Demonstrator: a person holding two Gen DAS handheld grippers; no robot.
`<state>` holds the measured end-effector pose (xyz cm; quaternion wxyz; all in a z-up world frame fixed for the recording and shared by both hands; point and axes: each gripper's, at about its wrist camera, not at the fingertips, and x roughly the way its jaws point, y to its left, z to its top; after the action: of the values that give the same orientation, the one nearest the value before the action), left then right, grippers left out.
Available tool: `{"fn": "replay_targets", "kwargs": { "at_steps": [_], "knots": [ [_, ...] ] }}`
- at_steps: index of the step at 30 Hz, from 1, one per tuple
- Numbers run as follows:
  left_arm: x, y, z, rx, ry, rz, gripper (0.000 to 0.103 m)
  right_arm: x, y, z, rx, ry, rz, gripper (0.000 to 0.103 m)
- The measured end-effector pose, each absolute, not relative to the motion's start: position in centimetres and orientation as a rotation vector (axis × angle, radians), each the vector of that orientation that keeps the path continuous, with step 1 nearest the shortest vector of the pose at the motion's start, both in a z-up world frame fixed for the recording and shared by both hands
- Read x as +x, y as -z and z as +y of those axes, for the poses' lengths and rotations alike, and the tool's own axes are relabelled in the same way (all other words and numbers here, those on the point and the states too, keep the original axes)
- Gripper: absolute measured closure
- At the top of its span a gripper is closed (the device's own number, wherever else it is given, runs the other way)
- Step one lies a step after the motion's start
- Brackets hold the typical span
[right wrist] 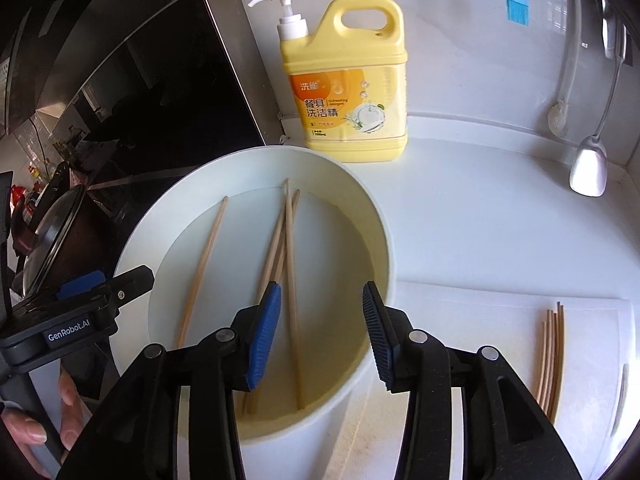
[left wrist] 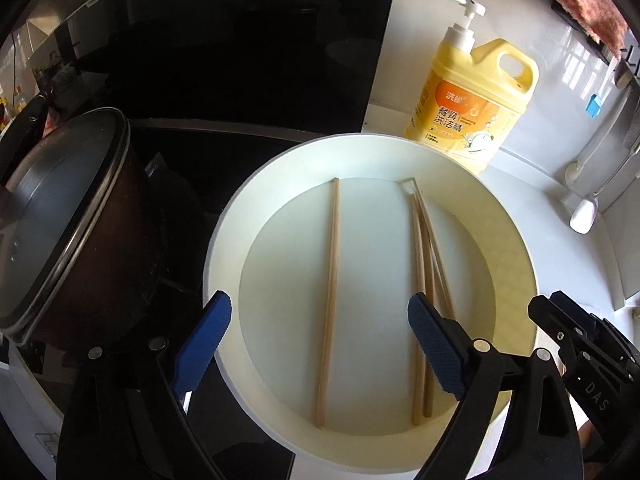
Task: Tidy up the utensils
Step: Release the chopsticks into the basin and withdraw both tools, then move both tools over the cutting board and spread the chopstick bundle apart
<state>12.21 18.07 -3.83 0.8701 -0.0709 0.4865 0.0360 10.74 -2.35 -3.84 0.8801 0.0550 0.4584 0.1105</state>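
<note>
A white round basin point(left wrist: 218, 264) point(right wrist: 384, 240) holds one lone wooden chopstick point(left wrist: 330, 300) point(right wrist: 202, 268) and a crossed cluster of three chopsticks point(left wrist: 424, 280) point(right wrist: 286, 248). My left gripper point(left wrist: 320, 340) hovers open and wide above the basin, gripping nothing; the lone chopstick lies below in the gap. My right gripper point(right wrist: 322, 336) is partly open over the basin's near right side, its pads point(right wrist: 264, 332) touching nothing. Several more chopsticks point(right wrist: 552, 360) lie together on a white cutting board point(right wrist: 500, 308) to the right.
A yellow pump bottle of dish soap point(left wrist: 472, 108) point(right wrist: 348, 92) stands behind the basin. A dark pot with a glass lid point(left wrist: 60, 216) sits left on the black cooktop. A spoon point(right wrist: 588, 168), a white brush point(right wrist: 560, 116) and a blue brush point(right wrist: 518, 8) hang at right. A hand point(right wrist: 36, 428) holds the left gripper.
</note>
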Motion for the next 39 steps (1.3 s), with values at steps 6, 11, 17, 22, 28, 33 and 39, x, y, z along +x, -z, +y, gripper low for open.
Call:
{"fn": "replay_targets", "kwargs": {
  "at_steps": [6,11,17,22,28,33,39],
  "knots": [
    [8.8,2.7,14.5,-0.151,-0.070,0.991,0.014,6.9,3.0,-6.9,0.113,-0.219,0.937,0.057],
    [5.7,1.5,10.2,-0.138,-0.060,0.981,0.013,3.2,2.8,-11.7,0.135,-0.198,0.938,0.057],
    [2.3,0.9,4.9,-0.127,-0.053,0.963,0.010,-0.7,2.9,-17.4,0.128,-0.175,0.931,0.056],
    [0.8,1.6,1.2,-0.142,-0.072,0.971,0.010,-2.6,4.1,-20.3,0.095,-0.185,0.927,0.054],
    [-0.4,2.9,-1.1,-0.129,-0.071,0.983,0.008,-3.6,6.0,-22.7,0.087,-0.170,0.932,0.051],
    [0.2,4.7,-1.8,-0.120,-0.027,0.995,0.008,-3.3,8.4,-23.4,0.082,-0.121,0.941,0.051],
    [0.8,7.1,-3.0,-0.066,0.022,1.000,0.008,-2.2,10.5,-24.0,0.136,-0.064,0.910,0.051]
  ]
}}
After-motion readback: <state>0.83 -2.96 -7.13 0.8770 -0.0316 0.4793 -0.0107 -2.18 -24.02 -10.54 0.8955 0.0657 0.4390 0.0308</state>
